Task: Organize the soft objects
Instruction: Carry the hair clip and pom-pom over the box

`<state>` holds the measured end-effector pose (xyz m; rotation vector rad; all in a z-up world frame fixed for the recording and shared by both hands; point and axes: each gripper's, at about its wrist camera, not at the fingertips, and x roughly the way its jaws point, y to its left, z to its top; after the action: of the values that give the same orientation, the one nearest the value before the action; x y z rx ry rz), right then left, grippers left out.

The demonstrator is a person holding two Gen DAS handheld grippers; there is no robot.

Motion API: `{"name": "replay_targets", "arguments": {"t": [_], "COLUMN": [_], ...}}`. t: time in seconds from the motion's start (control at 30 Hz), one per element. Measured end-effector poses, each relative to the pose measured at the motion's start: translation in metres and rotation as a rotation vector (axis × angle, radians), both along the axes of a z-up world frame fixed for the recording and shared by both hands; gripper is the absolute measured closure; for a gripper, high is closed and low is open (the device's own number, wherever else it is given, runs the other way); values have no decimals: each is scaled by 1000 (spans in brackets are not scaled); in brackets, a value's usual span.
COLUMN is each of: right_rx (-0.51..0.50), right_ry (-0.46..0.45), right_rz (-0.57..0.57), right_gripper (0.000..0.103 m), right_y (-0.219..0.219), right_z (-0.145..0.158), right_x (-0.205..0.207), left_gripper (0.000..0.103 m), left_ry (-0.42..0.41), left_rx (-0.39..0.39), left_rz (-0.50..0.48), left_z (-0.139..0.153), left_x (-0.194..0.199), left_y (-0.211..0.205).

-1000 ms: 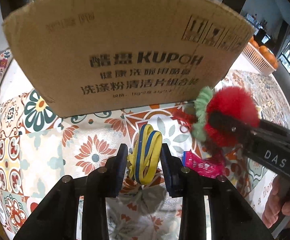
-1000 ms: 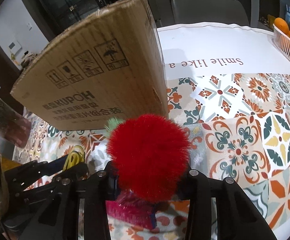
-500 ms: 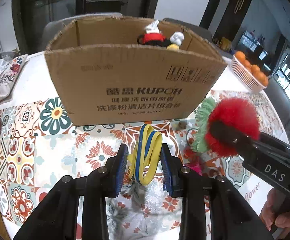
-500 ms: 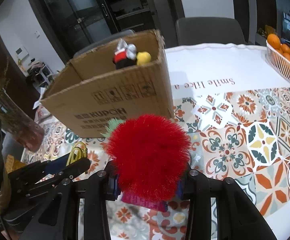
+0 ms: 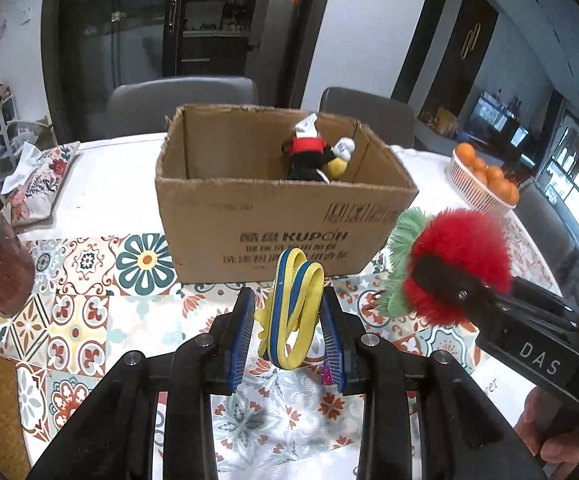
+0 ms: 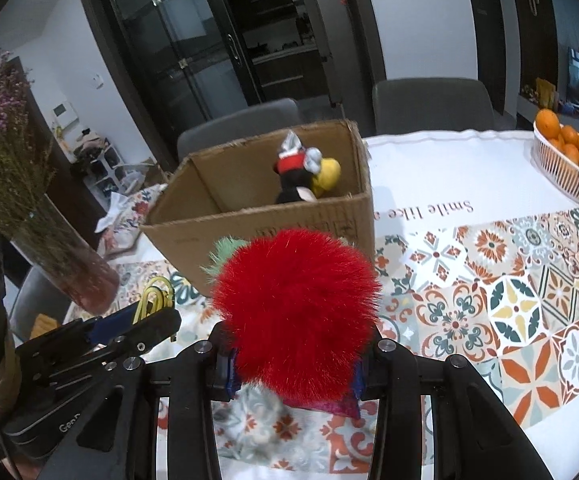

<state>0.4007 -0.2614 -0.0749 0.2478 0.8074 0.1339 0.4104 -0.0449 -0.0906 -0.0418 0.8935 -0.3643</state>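
My left gripper (image 5: 289, 332) is shut on a yellow and blue looped band toy (image 5: 294, 312), held above the tiled tablecloth. My right gripper (image 6: 293, 364) is shut on a fluffy red pompom with a green fringe (image 6: 295, 308); the same pompom (image 5: 455, 264) shows at the right of the left wrist view. Ahead stands an open cardboard box (image 5: 285, 224) with a black, red and yellow plush toy (image 5: 313, 158) inside against its back wall. From the right wrist view the box (image 6: 273, 220) sits just beyond the pompom, and the left gripper (image 6: 145, 316) is at lower left.
A white basket of oranges (image 5: 481, 184) stands at the right of the table, and a vase of dried flowers (image 6: 57, 248) at the left. A floral cloth pouch (image 5: 37, 184) lies at the back left. A pink packet (image 6: 321, 404) lies under the right gripper. Grey chairs stand behind the table.
Both grippers have risen with their toys and pulled back from the box. The box's open top and the plush inside have come into view.
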Motion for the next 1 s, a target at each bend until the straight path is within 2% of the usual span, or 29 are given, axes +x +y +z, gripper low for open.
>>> {"name": "replay_targets", "arguments": {"t": [0.63, 1.0], "right_rx": [-14, -6], "right_ry": [-159, -188], "right_rz": [40, 60], "right_gripper": [62, 62], "right_y": [22, 25], "right_z": [65, 86], "right_x": [9, 42], "left_gripper": [70, 70], "left_ry": [-159, -230], "left_rx": [-4, 1], "left_rz": [12, 40], "left_z": [68, 95], "left_x": [3, 28], "left_y": [7, 8]}}
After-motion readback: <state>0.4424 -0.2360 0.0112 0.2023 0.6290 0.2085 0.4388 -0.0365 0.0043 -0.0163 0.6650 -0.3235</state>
